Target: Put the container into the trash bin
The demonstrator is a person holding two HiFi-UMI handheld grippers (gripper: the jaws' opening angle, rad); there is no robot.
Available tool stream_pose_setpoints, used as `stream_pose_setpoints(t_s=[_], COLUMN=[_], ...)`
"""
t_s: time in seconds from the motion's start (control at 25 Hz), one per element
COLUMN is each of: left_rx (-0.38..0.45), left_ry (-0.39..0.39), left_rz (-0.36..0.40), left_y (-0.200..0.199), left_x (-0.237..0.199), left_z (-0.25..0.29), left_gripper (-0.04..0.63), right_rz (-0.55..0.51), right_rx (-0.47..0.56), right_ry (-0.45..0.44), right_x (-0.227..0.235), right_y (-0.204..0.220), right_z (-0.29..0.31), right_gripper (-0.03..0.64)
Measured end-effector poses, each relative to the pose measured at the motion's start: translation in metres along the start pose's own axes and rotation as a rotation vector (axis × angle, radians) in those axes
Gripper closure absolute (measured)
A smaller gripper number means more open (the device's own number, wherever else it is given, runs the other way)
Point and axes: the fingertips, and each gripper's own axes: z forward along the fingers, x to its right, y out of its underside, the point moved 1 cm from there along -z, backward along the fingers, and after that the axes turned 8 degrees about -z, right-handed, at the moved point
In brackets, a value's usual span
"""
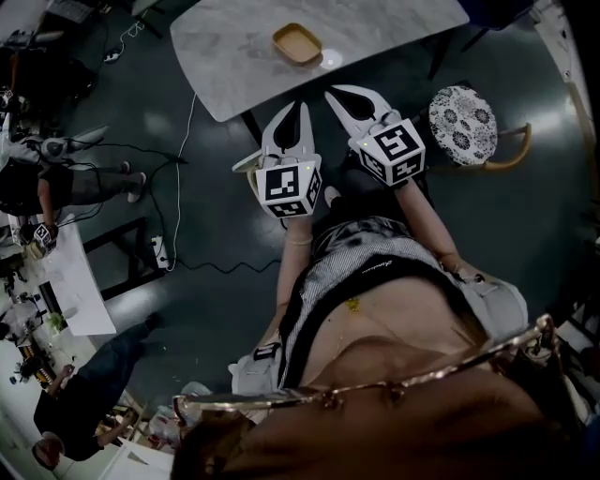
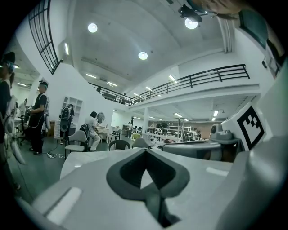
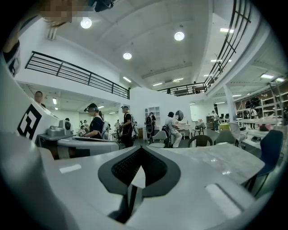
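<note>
Fingers (image 1: pixel 279 129) of the left gripper (image 1: pixel 296 107) are shut tip to tip with nothing between them, and the right gripper (image 1: pixel 336 93) is closed and empty too.

From the head view, both point toward twelve o'clock at the table (image 1: pixel 394 28). The container (image 1: pixel 297 43) sits on it, just past the tips at about twelve o'clock and well apart from them. A stool (image 1: pixel 462 125) stands at three o'clock of the right gripper. I see no bin.

The left gripper view shows its tips meeting, with tabletop beyond and the right gripper at three o'clock. I cannot spot the container there.

The right gripper view shows the same: tips together, tabletop running off toward two o'clock.

The container looks shallow, light and fairly stiff, probably thin-walled. I would pinch its near rim, since the smooth top may let it skate away if nudged.
</note>
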Motion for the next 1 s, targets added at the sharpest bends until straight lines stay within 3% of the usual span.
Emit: stream_pose_setpoints(t_s=[0.52, 1.0], left_rx=[0.001, 0.030], left_ry=[-0.075, -0.219], left_rz=[0.010, 0.011], left_y=[-0.023, -0.044], left_x=[-0.043, -0.076], left_z=[0.085, 0.167], left_gripper=[0.595, 0.595], right_rz=[0.000, -0.039], right_rx=[0.007, 0.020], right_ry=[-0.069, -0.177], right_x=[0.066, 0.138], right_y=[-0.007, -0.017], right_z=[0.078, 0.142], right_gripper=[0.589, 0.589])
